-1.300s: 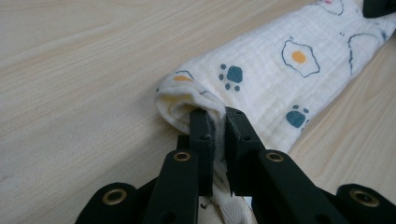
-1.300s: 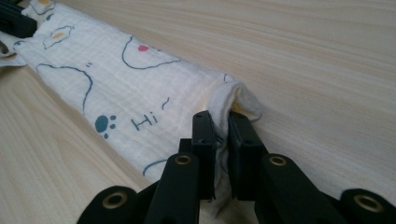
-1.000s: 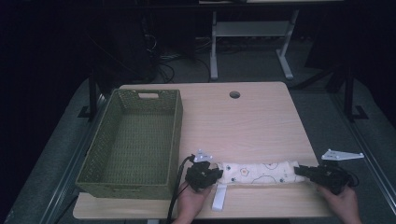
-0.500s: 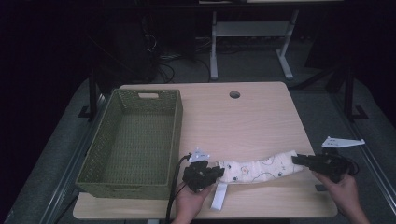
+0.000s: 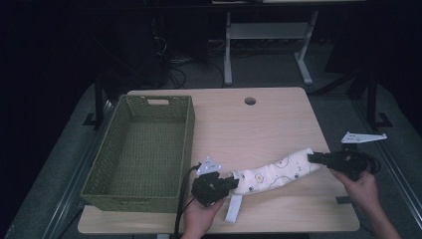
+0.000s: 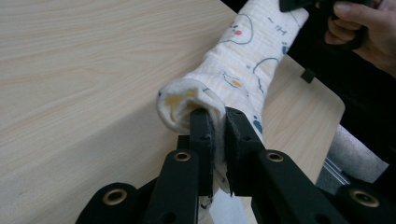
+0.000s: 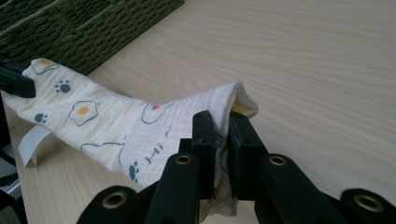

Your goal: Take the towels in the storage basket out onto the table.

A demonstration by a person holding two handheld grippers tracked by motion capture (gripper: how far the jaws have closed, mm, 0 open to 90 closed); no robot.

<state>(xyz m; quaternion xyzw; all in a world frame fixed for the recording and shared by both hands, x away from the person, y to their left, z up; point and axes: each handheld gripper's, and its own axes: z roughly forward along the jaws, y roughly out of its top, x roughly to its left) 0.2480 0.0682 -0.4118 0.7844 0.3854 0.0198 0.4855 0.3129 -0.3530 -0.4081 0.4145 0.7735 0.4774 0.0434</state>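
A white cloth [image 5: 276,173] printed with fried eggs and paw marks hangs folded in a long band between both grippers, just above the table's front part. My left gripper [image 5: 232,183] is shut on its left end; in the left gripper view the jaws pinch the cloth [image 6: 219,93] at its fold [image 6: 218,122]. My right gripper [image 5: 313,158] is shut on the right end, which is lifted higher. In the right gripper view the cloth [image 7: 116,126] runs off to the left from the pinched corner [image 7: 220,125]. A white tag [image 5: 233,208] dangles from the cloth near the left hand.
A green woven basket [image 5: 185,149] stands on the left half of the wooden table [image 5: 249,129]; its wall [image 7: 93,28] also appears in the right gripper view. A cable hole [image 5: 250,101] lies near the table's far edge. A desk frame [image 5: 268,35] stands on the floor beyond.
Both hands have risen with the cloth. The right end has moved up and inward to the left, so the band, flat before, now slants upward to the right.
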